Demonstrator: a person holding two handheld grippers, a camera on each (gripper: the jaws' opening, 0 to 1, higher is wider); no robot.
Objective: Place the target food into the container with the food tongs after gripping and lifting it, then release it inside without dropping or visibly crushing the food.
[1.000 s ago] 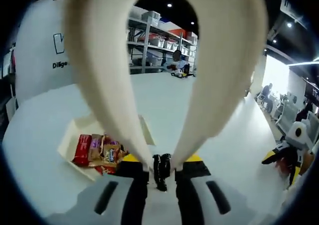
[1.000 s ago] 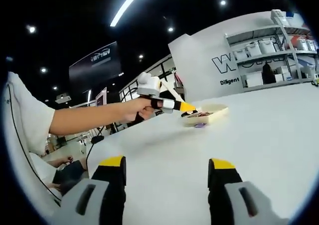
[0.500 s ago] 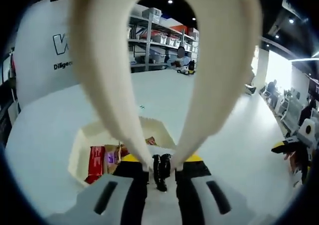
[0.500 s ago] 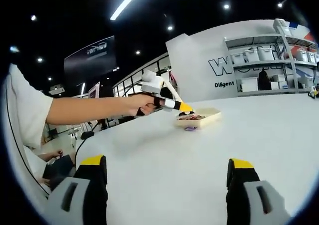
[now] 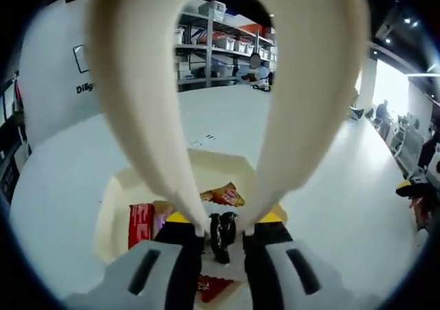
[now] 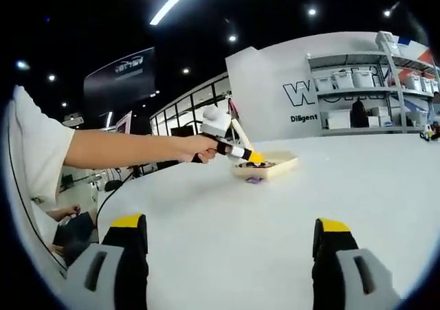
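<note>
The left gripper (image 5: 221, 236), jaws nearly shut, clamps the handle end of cream food tongs (image 5: 144, 117), whose two arms rise and spread across the left gripper view; their tips lie outside it, so whether they carry food cannot be told. Below them sits the cream container (image 5: 117, 193) holding wrapped snacks (image 5: 223, 194). In the right gripper view, the right gripper (image 6: 229, 255) hovers wide open and empty over the white table (image 6: 330, 179), well apart from the container (image 6: 275, 165). Risk: with the tips unseen, squeezing harder could crush a snack, or loosening early could drop it outside the rim.
</note>
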